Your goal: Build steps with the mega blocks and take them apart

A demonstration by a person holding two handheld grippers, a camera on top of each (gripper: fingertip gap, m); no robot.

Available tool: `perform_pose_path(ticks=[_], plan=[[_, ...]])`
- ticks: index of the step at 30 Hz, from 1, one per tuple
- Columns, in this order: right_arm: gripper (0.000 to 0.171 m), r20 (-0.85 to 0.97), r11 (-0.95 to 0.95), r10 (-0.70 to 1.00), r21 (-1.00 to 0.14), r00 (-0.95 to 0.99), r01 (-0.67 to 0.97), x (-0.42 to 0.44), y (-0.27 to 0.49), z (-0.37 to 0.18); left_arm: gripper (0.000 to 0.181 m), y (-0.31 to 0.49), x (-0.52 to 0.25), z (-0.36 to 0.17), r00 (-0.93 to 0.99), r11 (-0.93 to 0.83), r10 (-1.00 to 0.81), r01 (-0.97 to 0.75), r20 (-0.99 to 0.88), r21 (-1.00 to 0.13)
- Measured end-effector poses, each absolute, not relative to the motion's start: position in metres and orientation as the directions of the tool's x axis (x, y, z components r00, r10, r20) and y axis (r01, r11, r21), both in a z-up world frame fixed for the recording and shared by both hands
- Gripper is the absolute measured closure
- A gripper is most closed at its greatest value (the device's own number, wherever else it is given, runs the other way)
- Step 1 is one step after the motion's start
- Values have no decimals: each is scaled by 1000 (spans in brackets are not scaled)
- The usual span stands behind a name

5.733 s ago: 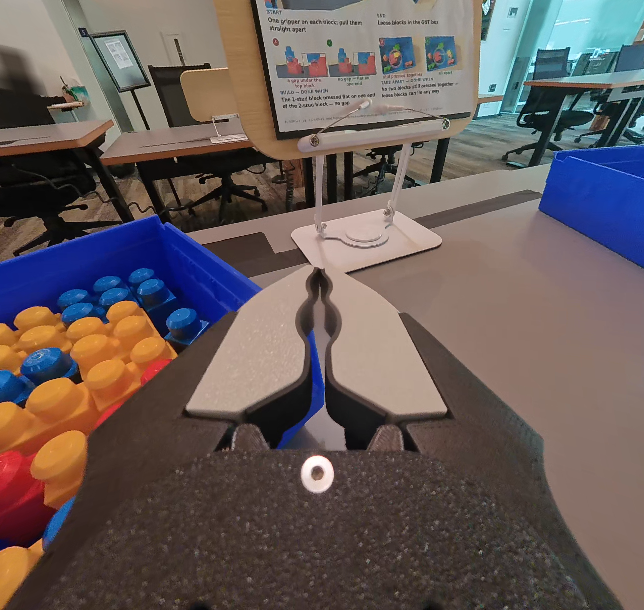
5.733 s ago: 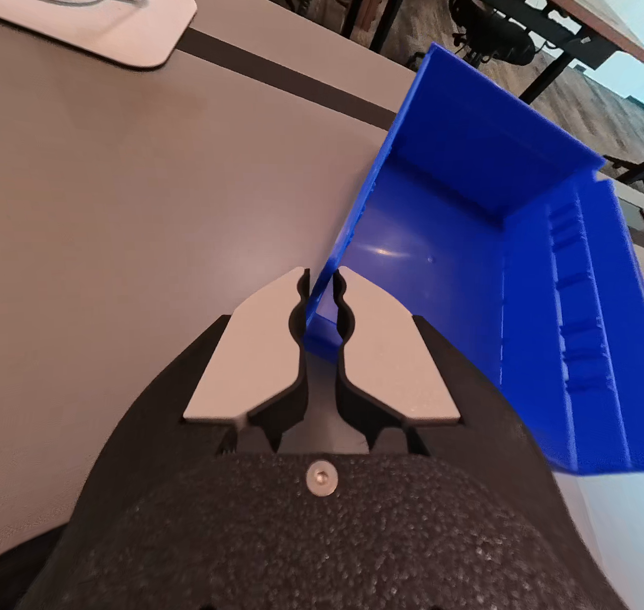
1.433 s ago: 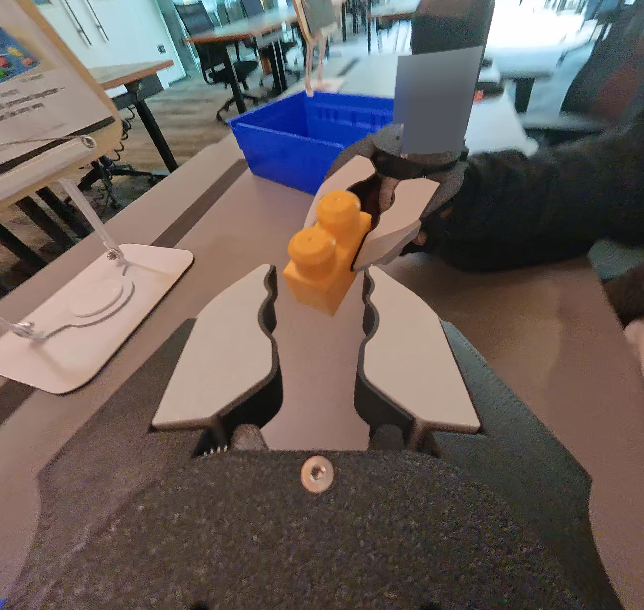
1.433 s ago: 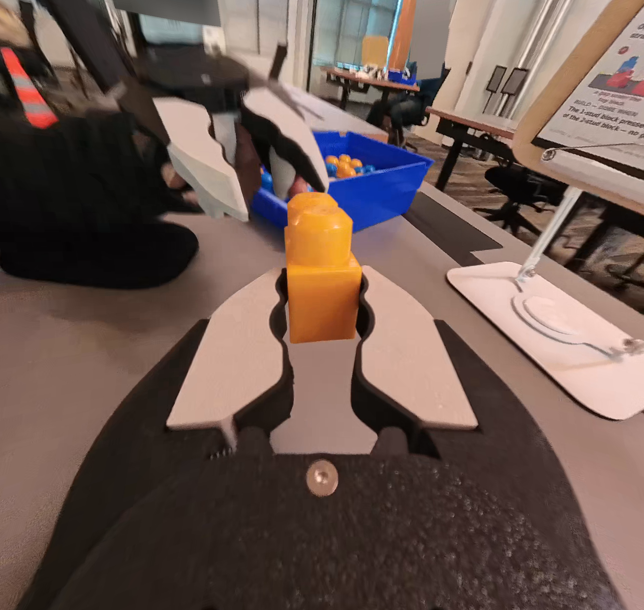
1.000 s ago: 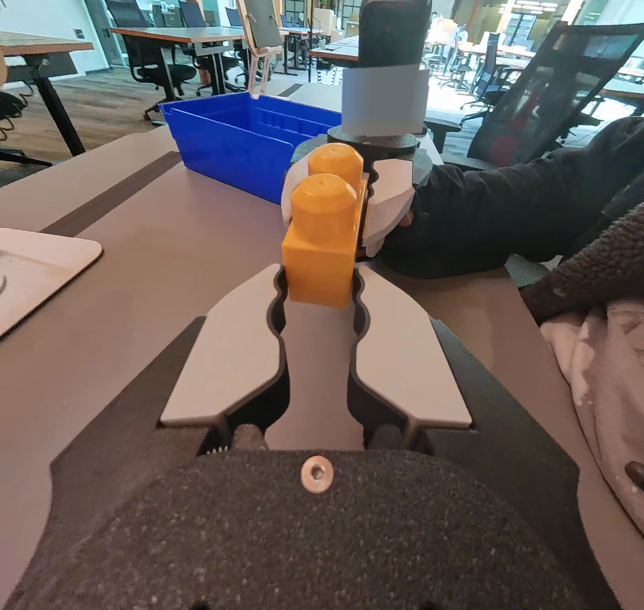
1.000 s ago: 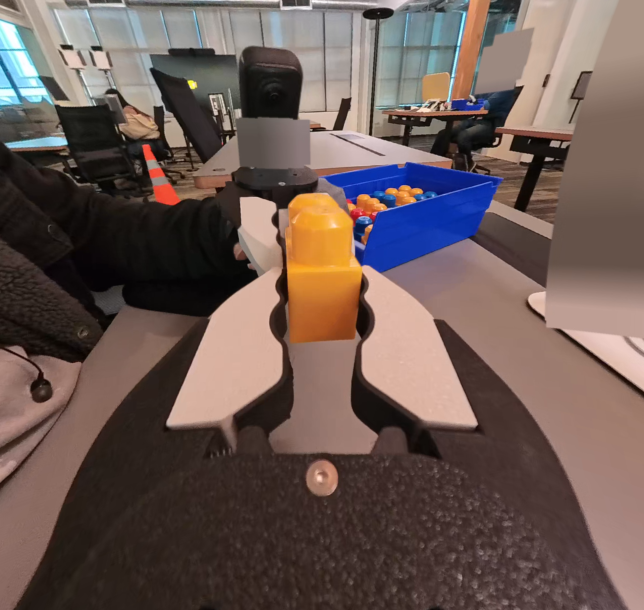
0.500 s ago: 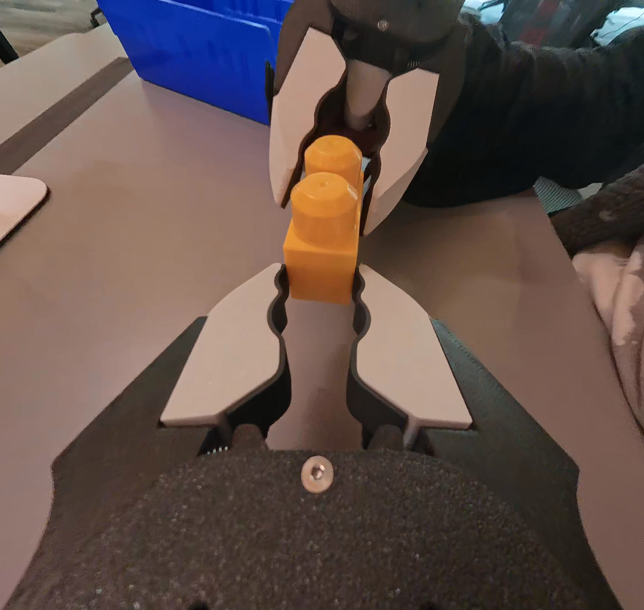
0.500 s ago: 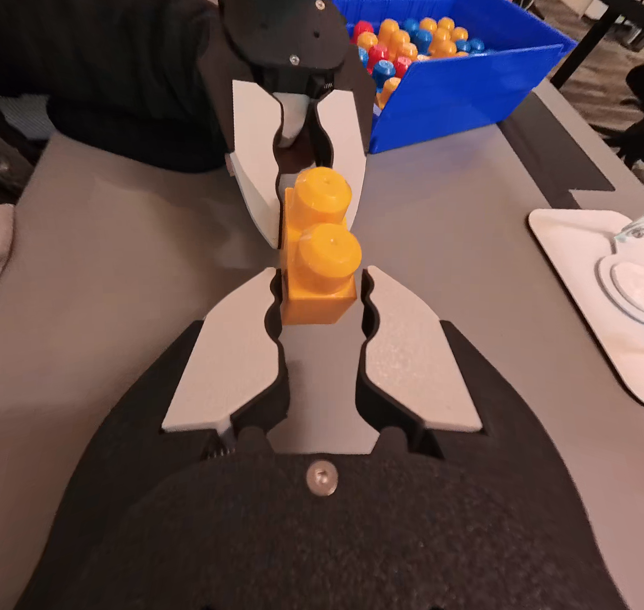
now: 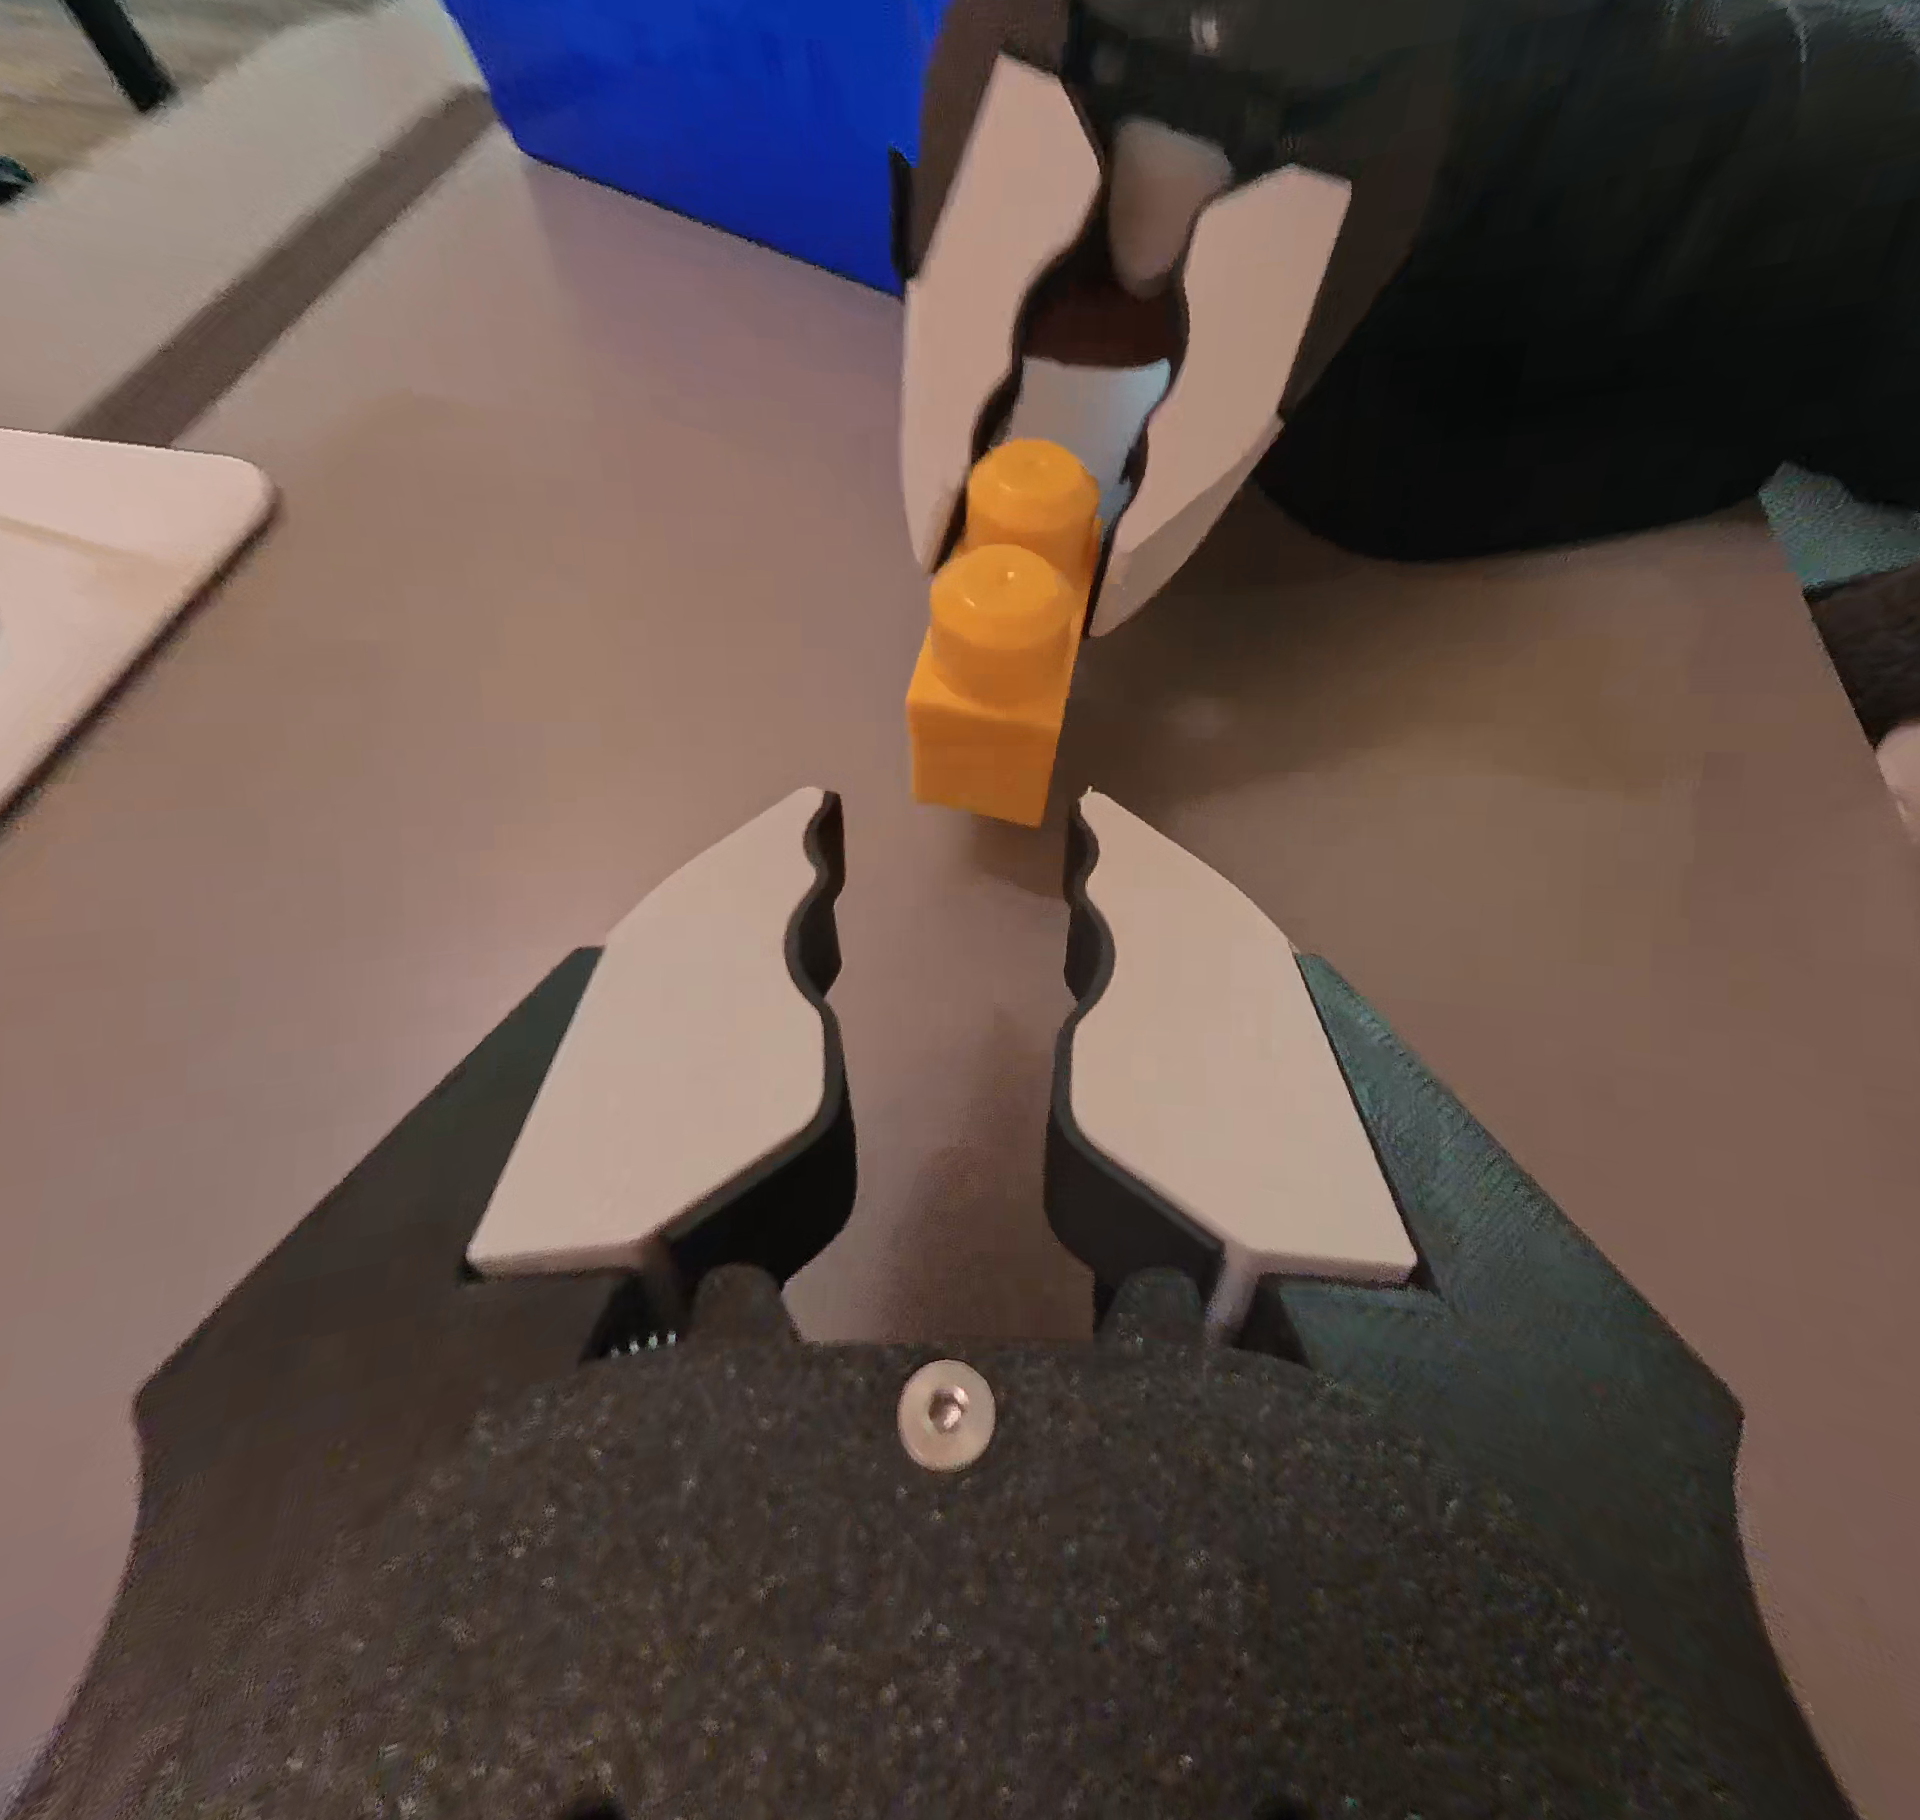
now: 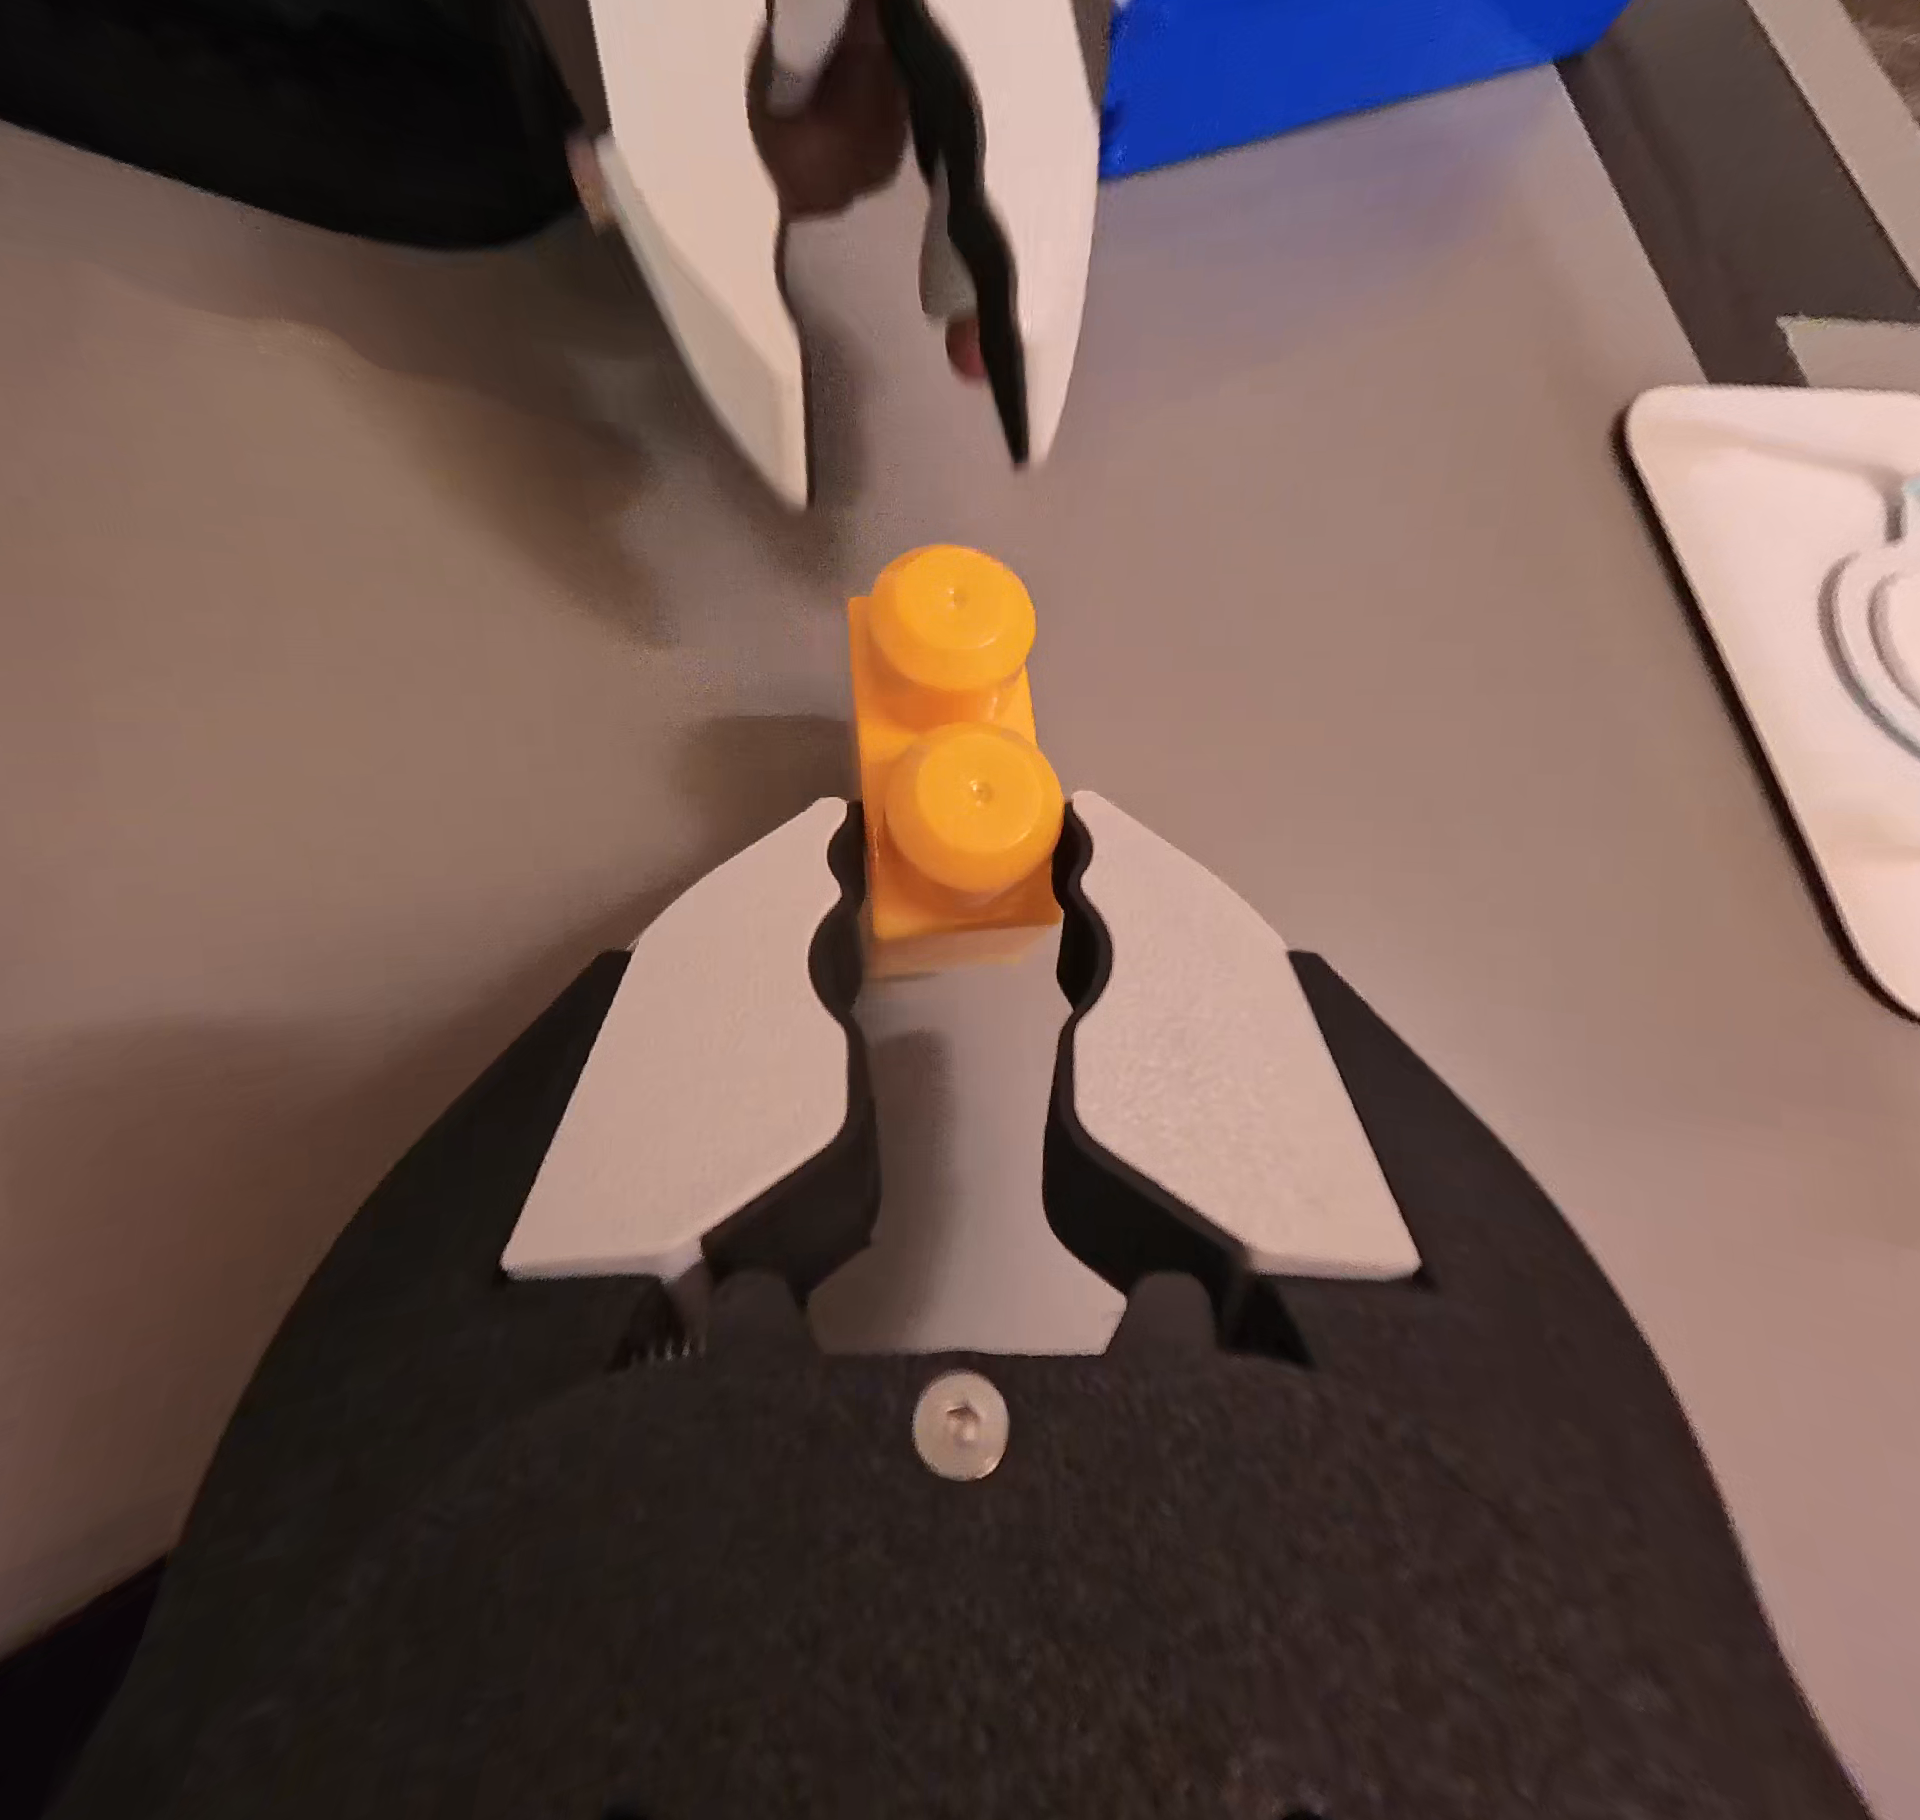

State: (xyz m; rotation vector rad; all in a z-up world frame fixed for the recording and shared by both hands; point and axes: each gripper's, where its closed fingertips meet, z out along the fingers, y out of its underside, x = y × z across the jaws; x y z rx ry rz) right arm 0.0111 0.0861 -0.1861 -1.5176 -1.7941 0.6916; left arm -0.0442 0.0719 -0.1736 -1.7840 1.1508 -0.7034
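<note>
My right gripper [image 10: 956, 835] pinches the orange two-stud block [image 10: 951, 762] standing on the bench [image 10: 364, 731]; my left gripper [image 9: 951, 814] hangs just short of it, jaws spread.

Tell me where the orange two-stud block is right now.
The orange two-stud block stands on the grey table, centre in both wrist views. Its near end sits between the right hand-held gripper fingers; the open left hand-held gripper is just clear of its other end.

There was one orange two-stud block [image 9: 987, 690], two grippers, left [image 9: 954, 814] and right [image 10: 956, 814], two blue bins [image 9: 686, 56] [image 10: 1351, 25], one white stand base [image 10: 1787, 648].
</note>
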Motion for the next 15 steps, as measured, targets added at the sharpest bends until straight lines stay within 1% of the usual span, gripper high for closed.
perform_pose_path(ticks=[5, 7, 10, 12, 15], plan=[[137, 161, 127, 987, -732, -11, 669, 22, 107, -194, 145, 87, -82, -124, 544, -132, -836, -318, -67, -939], [137, 154, 104, 988, -717, 10, 689, 25, 112, -198, 147, 90, -110, -106, 609, -127, -788, -300, -87, -946], [137, 141, 82, 990, -703, 25, 706, 27, 117, -205, 151, 99, -163, -79, 733, -129, -671, -266, -113, -955], [137, 131, 73, 991, -703, 27, 707, 27, 119, -207, 152, 108, -199, -73, 804, -173, -579, -281, -133, -944], [137, 117, 73, 993, -699, 13, 711, 29, 118, -209, 150, 121, -243, -78, 840, -268, -496, -389, -220, -881]])
